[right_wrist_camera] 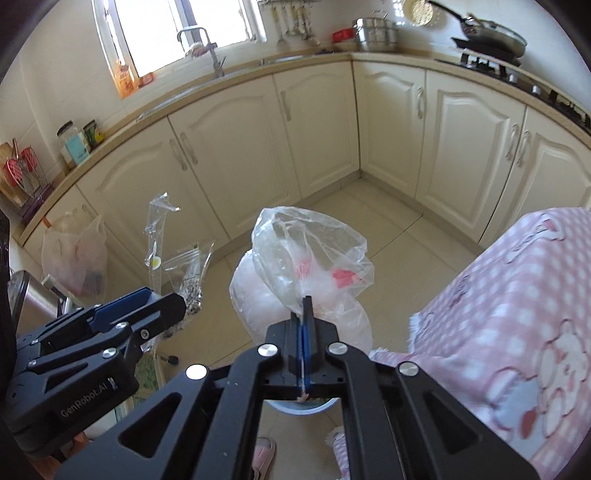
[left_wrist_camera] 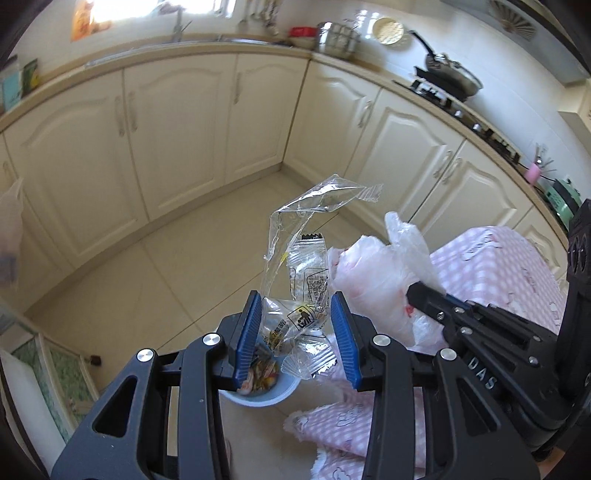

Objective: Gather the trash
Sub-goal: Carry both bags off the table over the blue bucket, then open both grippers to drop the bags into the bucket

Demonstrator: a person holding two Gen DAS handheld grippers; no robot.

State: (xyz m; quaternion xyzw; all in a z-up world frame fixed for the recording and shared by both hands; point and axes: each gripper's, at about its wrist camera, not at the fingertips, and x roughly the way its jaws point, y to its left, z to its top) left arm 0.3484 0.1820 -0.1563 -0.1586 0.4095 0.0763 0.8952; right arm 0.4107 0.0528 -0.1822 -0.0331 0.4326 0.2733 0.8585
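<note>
The left tool (left_wrist_camera: 295, 332) holds a bunch of clear plastic wrappers (left_wrist_camera: 299, 280) between its blue pads (left_wrist_camera: 248, 332). The jaws stand partly apart, with the crumpled wrappers pressed between them. One wrapper is printed with black text and a small litter symbol, and a long clear strip rises above the tool and bends to the right. In the right wrist view the same wrappers (right_wrist_camera: 173, 258) stand up from the left tool (right_wrist_camera: 162, 308) at the left side.

The right tool (right_wrist_camera: 306, 325) is closed on the thin edge of a translucent plastic bag (right_wrist_camera: 306, 266). The bag hangs in front of the tool, puffed out, with some red or pink marks showing through it. In the left wrist view this bag (left_wrist_camera: 376, 280) is just to the right of the wrappers, and the right tool (left_wrist_camera: 424, 295) grips it from the right.

Below both tools, on the cream tile floor (left_wrist_camera: 177, 273), stands a small pale blue bin (left_wrist_camera: 266, 391) with colourful scraps inside. Only its rim shows in the right wrist view (right_wrist_camera: 303, 406), under the closed jaws.

A pink checked cloth with cartoon bears (right_wrist_camera: 517, 332) covers furniture at the right. Cream kitchen cabinets (right_wrist_camera: 258, 147) run around the room, and a frying pan (right_wrist_camera: 491, 35) sits on the stove.
</note>
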